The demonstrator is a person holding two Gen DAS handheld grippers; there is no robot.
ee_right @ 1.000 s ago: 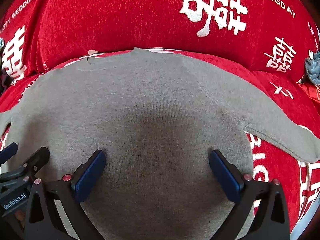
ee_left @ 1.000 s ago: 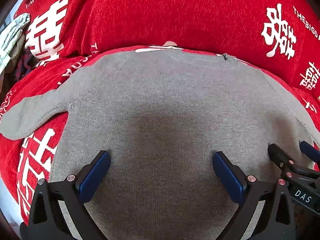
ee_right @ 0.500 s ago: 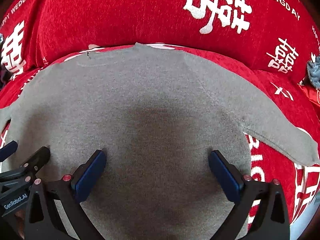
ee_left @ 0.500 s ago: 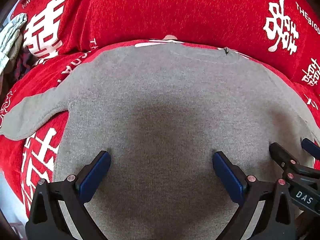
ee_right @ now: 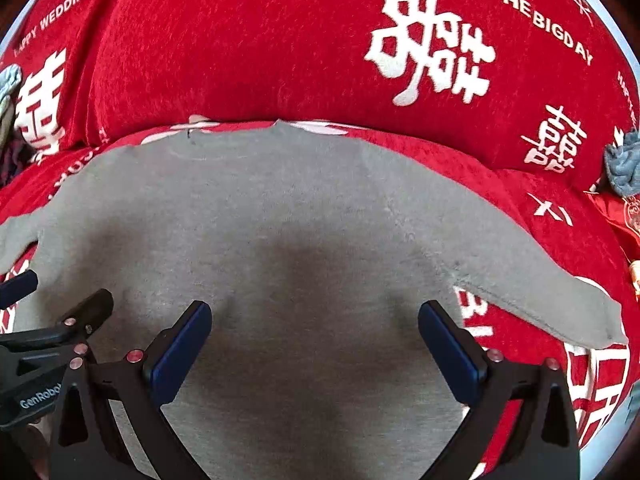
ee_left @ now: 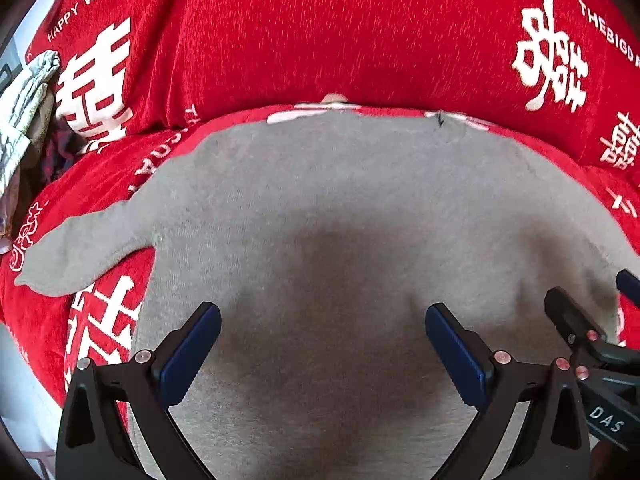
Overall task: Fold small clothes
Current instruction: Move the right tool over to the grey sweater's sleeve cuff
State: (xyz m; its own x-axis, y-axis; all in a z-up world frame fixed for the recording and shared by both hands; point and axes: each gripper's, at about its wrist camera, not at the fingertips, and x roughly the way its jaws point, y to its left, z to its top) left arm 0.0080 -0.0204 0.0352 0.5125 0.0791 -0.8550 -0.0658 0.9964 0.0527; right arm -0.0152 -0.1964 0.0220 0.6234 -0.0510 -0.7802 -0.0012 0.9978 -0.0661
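Observation:
A small grey sweater (ee_left: 340, 216) lies flat on a red cover, neckline at the far side and both sleeves spread out. Its left sleeve (ee_left: 80, 252) shows in the left wrist view, its right sleeve (ee_right: 540, 292) in the right wrist view. My left gripper (ee_left: 322, 328) is open and empty just above the sweater's lower body (ee_right: 312, 240). My right gripper (ee_right: 314, 324) is open and empty beside it, over the same lower part. Each gripper's tip shows at the edge of the other's view: the right one (ee_left: 580, 320) and the left one (ee_right: 80, 312).
The red cover (ee_left: 320, 40) with white lettering rises into a cushion behind the sweater. A pale crumpled cloth (ee_left: 24, 112) lies at the far left. A grey-blue cloth (ee_right: 624, 164) lies at the far right. The cover's front edge (ee_right: 624, 412) drops off at the lower right.
Both grippers have crept slightly away from the sweater's neckline, so the garment sits a little lower in view. Both stay open. The sweater has not moved.

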